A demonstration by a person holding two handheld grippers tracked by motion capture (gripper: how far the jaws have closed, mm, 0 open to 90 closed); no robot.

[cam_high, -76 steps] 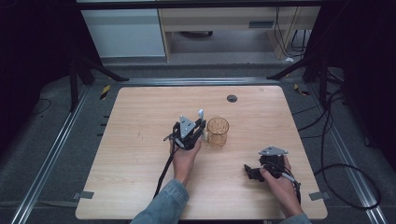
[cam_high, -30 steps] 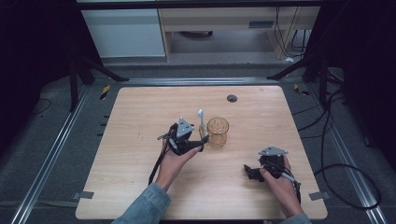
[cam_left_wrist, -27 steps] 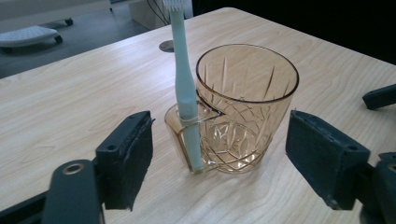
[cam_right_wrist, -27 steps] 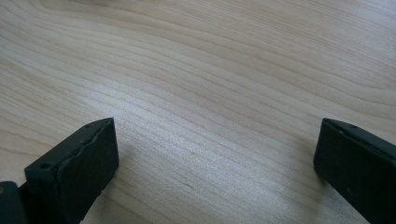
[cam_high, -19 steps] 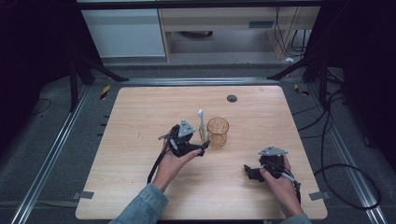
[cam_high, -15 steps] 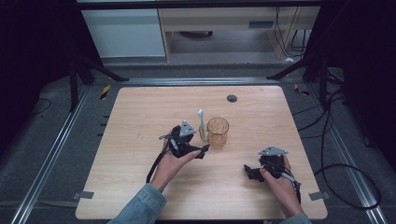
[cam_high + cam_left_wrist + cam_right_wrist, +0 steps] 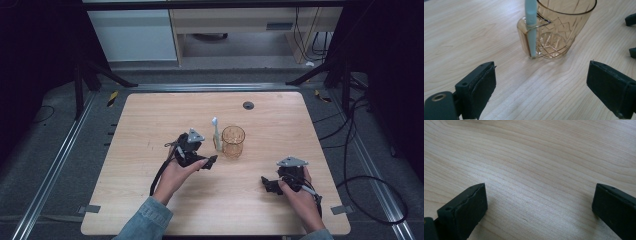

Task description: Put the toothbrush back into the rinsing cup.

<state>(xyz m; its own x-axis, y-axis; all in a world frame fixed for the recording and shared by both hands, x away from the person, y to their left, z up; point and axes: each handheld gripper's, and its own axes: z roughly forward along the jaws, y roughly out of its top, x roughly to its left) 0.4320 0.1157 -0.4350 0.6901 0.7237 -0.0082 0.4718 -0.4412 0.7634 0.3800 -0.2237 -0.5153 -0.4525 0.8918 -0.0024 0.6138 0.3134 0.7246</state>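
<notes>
An amber patterned glass cup [image 7: 233,141] [image 7: 559,30] stands upright near the table's middle. A pale blue toothbrush [image 7: 216,132] [image 7: 531,27] stands upright in a slot on the cup's left side. My left gripper [image 7: 210,161] [image 7: 541,82] lies just in front of and left of the cup, pointing at it. Its jaws have just been opening and now stand open, with nothing between them. My right gripper [image 7: 265,182] [image 7: 539,205] rests open on bare wood at the front right.
The wooden table [image 7: 150,125] has a small black round disc [image 7: 248,105] near its far edge. Cables trail from both grippers. Metal rails and dark floor lie beyond the table's edges, and a white cabinet [image 7: 132,35] stands behind.
My left gripper has let go of the toothbrush, spread its jaws and drawn back a little toward the person. The toothbrush stays standing in the cup's slot. The right gripper has not moved.
</notes>
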